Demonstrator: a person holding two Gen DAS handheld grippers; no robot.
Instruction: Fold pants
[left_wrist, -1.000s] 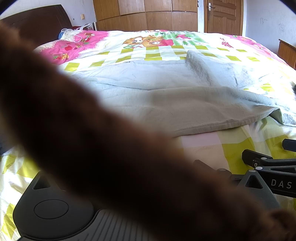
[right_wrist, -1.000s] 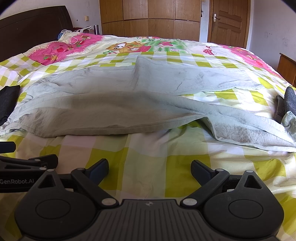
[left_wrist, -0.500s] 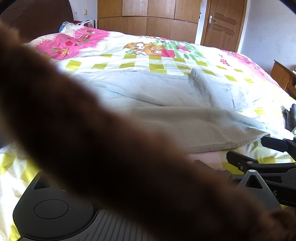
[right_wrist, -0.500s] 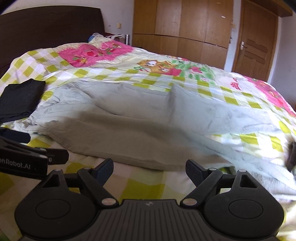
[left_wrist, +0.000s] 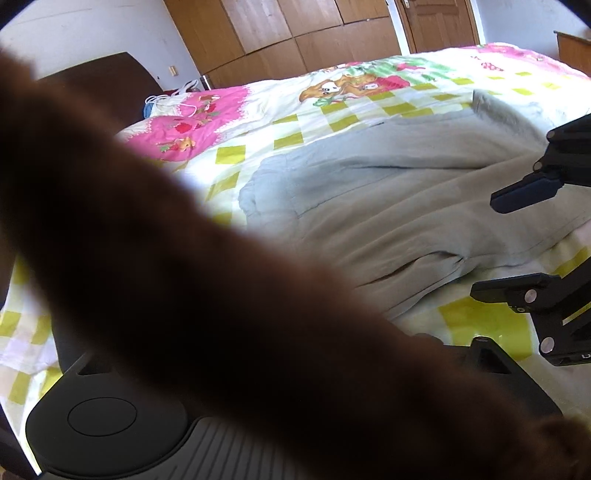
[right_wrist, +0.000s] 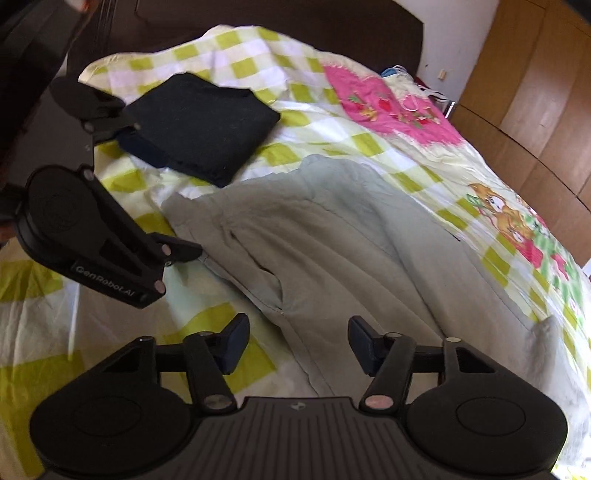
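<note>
The left tool (right_wrist: 127, 177) is seen at the left edge of the right wrist view, its two fingers spread wide apart and holding nothing. One finger (right_wrist: 88, 101) is placed at the near edge of a folded black garment (right_wrist: 199, 125); whether it touches the cloth cannot be told. The other finger (right_wrist: 181, 251) is placed at the waistband corner of the pants (right_wrist: 332, 240). The grey pants are spread flat on the bed (right_wrist: 44, 310), just beside the black garment, on a quilt (right_wrist: 395, 107) checked in yellow-green and white with pink panels. A pocket slit (right_wrist: 273, 284) is visible near the waistband. The right tool (right_wrist: 297, 345) is held above the near edge of the pants, its fingers apart and empty. In the left wrist view, most of the field is blocked by a blurred brown sleeve (left_wrist: 184, 295). A wooden wardrobe (left_wrist: 295, 33) is seen behind the bed.
</note>
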